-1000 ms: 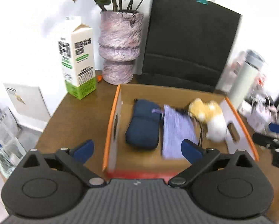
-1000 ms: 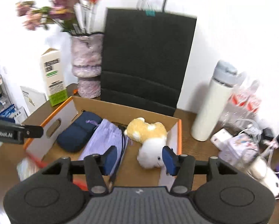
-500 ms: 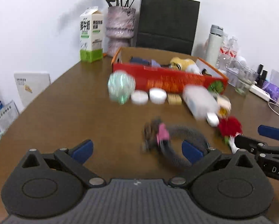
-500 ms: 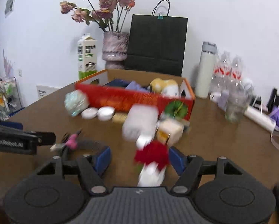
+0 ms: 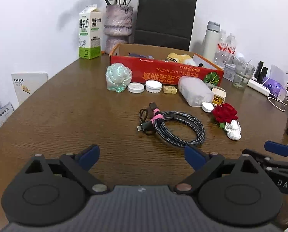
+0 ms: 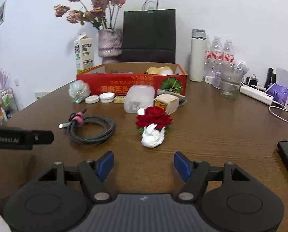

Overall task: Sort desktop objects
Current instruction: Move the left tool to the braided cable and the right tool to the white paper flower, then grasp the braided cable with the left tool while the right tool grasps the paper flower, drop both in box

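Cable [image 5: 172, 124] coiled on desk [image 5: 66, 106], in front of red box [image 5: 163, 71]; left gripper [image 5: 142, 154] and right gripper [image 6: 143, 163] both apart, empty. Between picks; next likely left reaches cable.

Brown wooden table [image 5: 66, 116]. Coiled braided cable [image 5: 173, 127], red rose [image 5: 225, 114] and red cardboard box [image 5: 163, 73] are carried.

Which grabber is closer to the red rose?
Right. The right gripper is open and faces the rose straight ahead. The left gripper is open too, with the rose off to its right, behind the cable.
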Available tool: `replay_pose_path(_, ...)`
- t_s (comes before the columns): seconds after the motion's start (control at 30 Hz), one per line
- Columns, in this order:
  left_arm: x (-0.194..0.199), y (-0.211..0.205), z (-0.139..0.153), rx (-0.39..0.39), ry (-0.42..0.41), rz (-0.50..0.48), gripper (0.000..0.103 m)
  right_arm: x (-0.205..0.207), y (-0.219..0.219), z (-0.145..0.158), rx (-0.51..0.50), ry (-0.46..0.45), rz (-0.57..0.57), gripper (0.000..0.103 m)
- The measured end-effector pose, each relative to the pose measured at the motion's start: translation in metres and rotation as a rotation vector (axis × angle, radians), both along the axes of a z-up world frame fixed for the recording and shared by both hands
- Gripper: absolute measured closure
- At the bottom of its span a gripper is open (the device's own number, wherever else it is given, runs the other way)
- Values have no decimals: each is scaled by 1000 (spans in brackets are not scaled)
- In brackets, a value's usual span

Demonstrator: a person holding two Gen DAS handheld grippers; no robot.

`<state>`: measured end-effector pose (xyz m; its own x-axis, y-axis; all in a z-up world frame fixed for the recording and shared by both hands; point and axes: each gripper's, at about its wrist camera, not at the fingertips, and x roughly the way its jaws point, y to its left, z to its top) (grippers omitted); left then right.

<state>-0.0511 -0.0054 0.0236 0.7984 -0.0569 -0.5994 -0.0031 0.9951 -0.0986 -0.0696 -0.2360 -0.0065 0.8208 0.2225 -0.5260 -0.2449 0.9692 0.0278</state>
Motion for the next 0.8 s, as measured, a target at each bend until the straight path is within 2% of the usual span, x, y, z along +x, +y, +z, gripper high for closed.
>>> replay_pose_path(0.23, 33, -9, -4, 36, -5, -50, 8, 25, -5, 0, 16, 5, -19, 36)
replay_pose_path(0.33, 56, -11, -6, 30, 5, -66, 12, 41, -3, -1, 12, 10, -18, 37)
replay_pose_path(0.37, 64, -12, -7, 33, 8, -66, 15, 48, -2, -2, 10, 14, -18, 38)
replay_pose_path(0.47, 83, -15, -12, 50, 28, -80, 26, 65, 2, -7, -5, 36, -16, 55)
replay_pose_path(0.5, 88, -16, -14, 51, 37, -84, 32, 70, 3, -9, -3, 51, -17, 60)
replay_pose_path(0.57, 93, -14, -17, 36, 56, -89, 40, 76, -1, -12, 21, 84, -23, 62)
replay_pose_path(0.63, 91, -15, -18, 39, 48, -94, 46, 76, -4, -13, 32, 88, -26, 72)
replay_pose_path(0.67, 89, -16, -18, 50, 43, -97, 55, 74, -4, -13, 25, 88, -23, 78)
replay_pose_path(0.7, 88, -16, -18, 56, 39, -105, 67, 73, -3, -13, 19, 87, -18, 79)
replay_pose_path(0.8, 81, -21, -17, 76, 28, -144, 74, 66, 0, -12, -8, 77, -5, 81)
